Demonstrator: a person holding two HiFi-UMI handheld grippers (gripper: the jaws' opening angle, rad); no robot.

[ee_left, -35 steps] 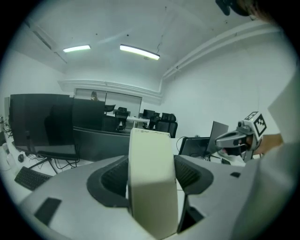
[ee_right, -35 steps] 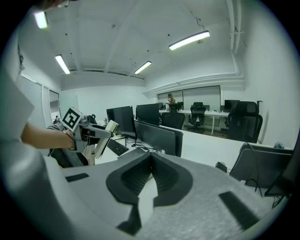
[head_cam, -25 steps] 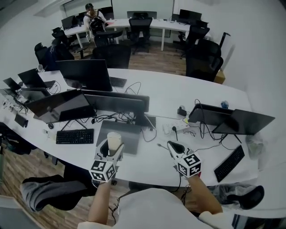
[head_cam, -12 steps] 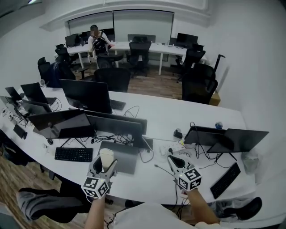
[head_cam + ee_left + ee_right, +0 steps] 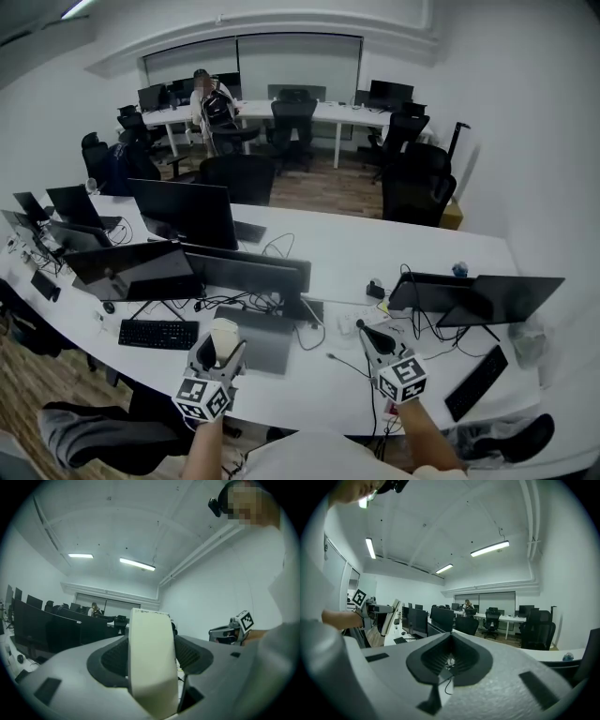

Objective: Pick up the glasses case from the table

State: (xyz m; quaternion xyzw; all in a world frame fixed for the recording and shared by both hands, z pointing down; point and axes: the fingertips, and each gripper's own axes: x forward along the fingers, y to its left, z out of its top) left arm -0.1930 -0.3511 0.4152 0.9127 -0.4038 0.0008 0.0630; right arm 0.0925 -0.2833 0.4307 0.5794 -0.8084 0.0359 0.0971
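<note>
A cream, oblong glasses case [image 5: 223,338] stands upright between the jaws of my left gripper [image 5: 222,350], held above the front edge of the long white table [image 5: 375,253]. In the left gripper view the glasses case [image 5: 152,663] fills the gap, with both dark pads pressed on its sides. My right gripper [image 5: 368,334] hovers over the table to the right, its black jaws together with nothing between them. In the right gripper view the right gripper [image 5: 450,638] has its tips meeting, and the left gripper [image 5: 375,607] with the glasses case [image 5: 392,617] shows at the far left.
Several dark monitors [image 5: 187,211], a keyboard [image 5: 157,333], a grey laptop [image 5: 262,337] and tangled cables [image 5: 234,298] crowd the table behind the grippers. Another keyboard [image 5: 478,382] lies at the right. Office chairs [image 5: 417,183] and a person [image 5: 208,103] are farther back.
Both grippers have risen a little above the table, and the case has stayed in the left one. The head view has tilted up and shows more of the room.
</note>
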